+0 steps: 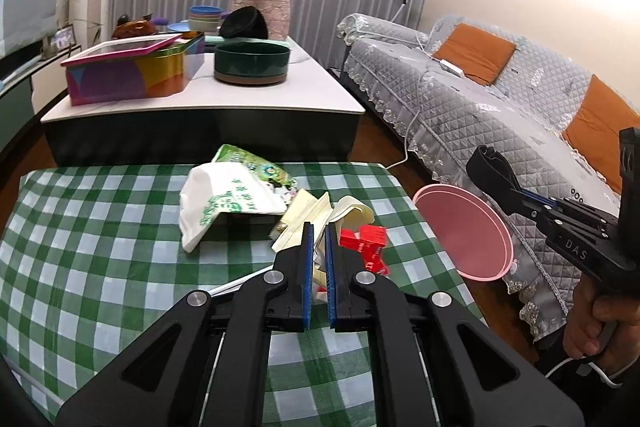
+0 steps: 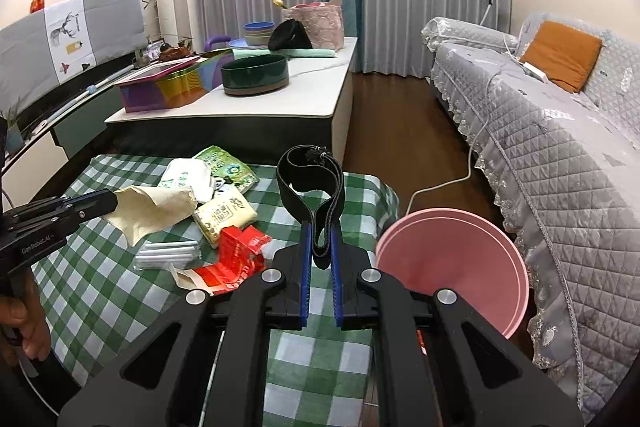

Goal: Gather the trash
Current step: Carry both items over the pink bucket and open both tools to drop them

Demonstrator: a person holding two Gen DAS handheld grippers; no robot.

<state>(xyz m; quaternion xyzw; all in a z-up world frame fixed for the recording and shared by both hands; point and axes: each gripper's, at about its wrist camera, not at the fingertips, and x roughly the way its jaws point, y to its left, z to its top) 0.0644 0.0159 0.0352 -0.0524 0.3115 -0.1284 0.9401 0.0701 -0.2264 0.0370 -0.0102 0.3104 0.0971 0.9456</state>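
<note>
My left gripper (image 1: 319, 227) is shut on a cream paper wrapper (image 1: 320, 213), held just above the green checked table (image 1: 100, 227); from the right wrist view the wrapper (image 2: 152, 205) hangs from that gripper (image 2: 114, 201). My right gripper (image 2: 321, 225) is shut on a black elastic band (image 2: 312, 183), held beside the table's right edge near a pink bin (image 2: 452, 267). The left wrist view shows this gripper (image 1: 486, 163), the band (image 1: 492, 167) and the bin (image 1: 464, 231). On the table lie a red wrapper (image 2: 236, 259), a yellow packet (image 2: 224, 215), white-green bags (image 1: 224, 199) and a clear packet (image 2: 168, 253).
A low white coffee table (image 2: 320, 95) behind holds a colourful tin (image 2: 176, 83), a dark green bowl (image 2: 256, 75) and stacked dishes. A grey quilted sofa (image 2: 560, 155) runs along the right. A white cable (image 2: 444, 183) lies on the wooden floor.
</note>
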